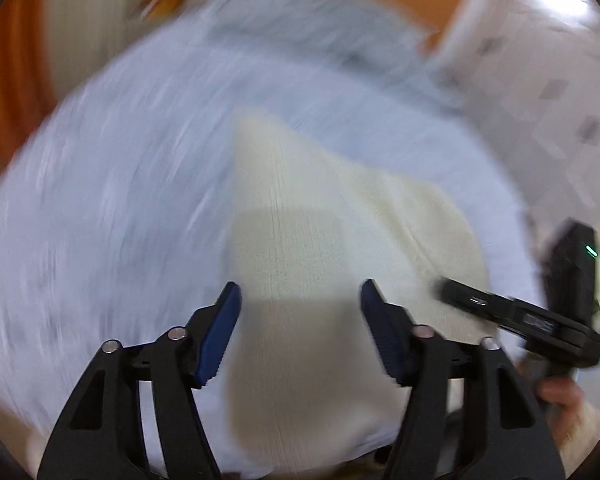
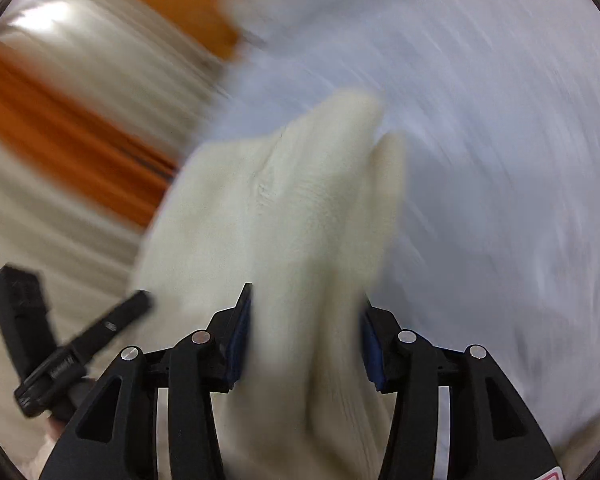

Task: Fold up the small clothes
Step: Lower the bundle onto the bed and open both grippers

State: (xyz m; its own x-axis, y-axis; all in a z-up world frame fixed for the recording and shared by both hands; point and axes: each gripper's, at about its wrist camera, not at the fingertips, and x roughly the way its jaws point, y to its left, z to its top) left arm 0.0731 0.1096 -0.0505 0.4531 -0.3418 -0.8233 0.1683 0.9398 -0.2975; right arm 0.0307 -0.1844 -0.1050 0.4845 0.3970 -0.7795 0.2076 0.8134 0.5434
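From the left wrist we see our left gripper (image 1: 300, 292), fingers spread and empty above the cream cloth (image 1: 324, 216), which lies on a pale blue sheet (image 1: 120, 200). From the right wrist, our right gripper (image 2: 306, 300) has a bunched fold of the cloth (image 2: 284, 208) between its fingers; blur hides whether they pinch it.

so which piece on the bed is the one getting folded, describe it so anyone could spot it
Find the pale blue bedsheet that fills most of the view. On it lies one small cream knitted garment; it is the only cream, ribbed fabric there.
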